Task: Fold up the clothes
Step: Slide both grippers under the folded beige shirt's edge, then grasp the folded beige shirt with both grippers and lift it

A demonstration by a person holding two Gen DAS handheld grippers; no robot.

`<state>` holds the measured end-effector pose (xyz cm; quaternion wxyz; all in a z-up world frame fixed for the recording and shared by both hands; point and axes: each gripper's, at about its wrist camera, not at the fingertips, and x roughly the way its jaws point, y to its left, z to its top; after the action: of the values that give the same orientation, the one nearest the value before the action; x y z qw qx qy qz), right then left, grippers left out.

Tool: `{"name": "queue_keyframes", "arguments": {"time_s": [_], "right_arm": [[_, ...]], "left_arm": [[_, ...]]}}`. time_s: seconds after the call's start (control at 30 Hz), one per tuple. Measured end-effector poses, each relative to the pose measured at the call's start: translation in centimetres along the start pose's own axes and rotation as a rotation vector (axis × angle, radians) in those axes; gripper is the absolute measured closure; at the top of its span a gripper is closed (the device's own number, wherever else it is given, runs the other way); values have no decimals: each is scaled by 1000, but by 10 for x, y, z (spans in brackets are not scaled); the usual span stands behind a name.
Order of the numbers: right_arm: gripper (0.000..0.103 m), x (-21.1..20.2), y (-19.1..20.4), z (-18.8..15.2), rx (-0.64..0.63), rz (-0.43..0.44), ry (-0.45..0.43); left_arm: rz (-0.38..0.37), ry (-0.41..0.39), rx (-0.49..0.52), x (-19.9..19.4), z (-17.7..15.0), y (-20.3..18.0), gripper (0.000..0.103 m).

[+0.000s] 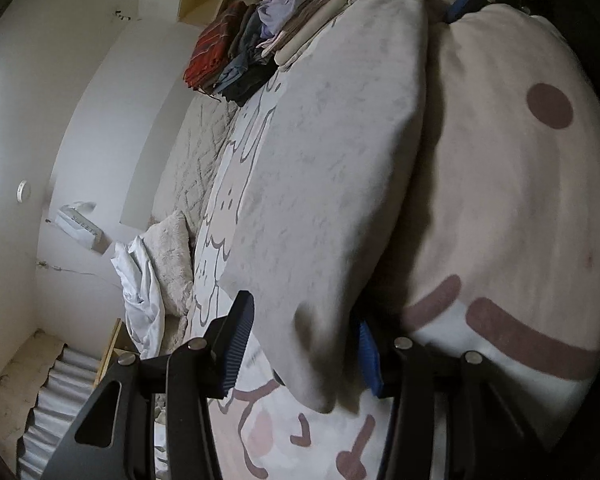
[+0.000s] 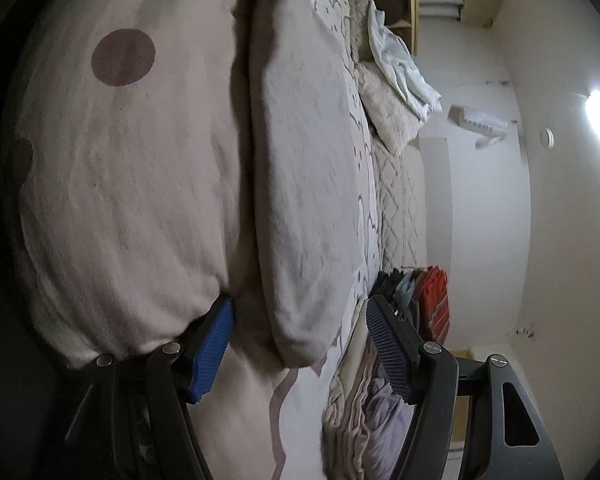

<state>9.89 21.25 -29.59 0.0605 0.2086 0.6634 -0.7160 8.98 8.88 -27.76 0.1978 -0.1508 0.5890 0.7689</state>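
The grey garment hangs folded above the patterned bedspread, one end between the spread pads of the left gripper, the other between the wide-apart pads of the right gripper (neither visibly pinches it). Folded clothes lie stacked nearby.

two tools, one grey garment

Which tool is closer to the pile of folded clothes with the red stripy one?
Right. The right tool sits beside the pile of folded clothes with a red striped one, one finger overlapping it. The left tool is far from it.
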Motion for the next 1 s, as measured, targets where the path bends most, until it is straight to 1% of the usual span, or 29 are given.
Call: {"name": "queue_keyframes", "arguments": {"time_s": [0.23,0.33,0.4,0.47,0.57,0.63,0.7,0.77,0.83,0.93,0.97,1.0], "right_arm": [[35,6,0,8,-44,18,-6],[35,7,-3,10,-52,30,-21],[35,10,-6,17,-53,17,-40],[35,17,-8,24,-62,23,-39],[35,22,-10,34,-72,8,-61],[35,25,-12,35,-74,2,-74],[35,23,-16,32,-62,-27,-94],[35,23,-19,27,-60,-63,-87],[35,27,-20,19,-63,-72,-64],[36,31,-21,8,-72,-79,-48],[38,32,-21,7,-76,-75,-52],[41,32,-18,8,-85,-72,-55]], "left_arm": [[17,-22,57,1,4,-9,56],[9,-31,79,2,6,-11,62],[-3,-30,89,3,9,-13,71],[-18,-25,83,4,10,-13,75],[-48,-18,25,5,12,-5,76],[-69,-16,-24,5,12,3,77],[-97,-13,-83,5,13,13,77],[-130,-9,-147,7,14,25,77],[-164,-6,-210,8,15,37,77],[-194,-3,-259,11,16,46,77],[-188,-3,-249,12,17,45,77],[-167,-6,-213,12,18,39,76]]}}
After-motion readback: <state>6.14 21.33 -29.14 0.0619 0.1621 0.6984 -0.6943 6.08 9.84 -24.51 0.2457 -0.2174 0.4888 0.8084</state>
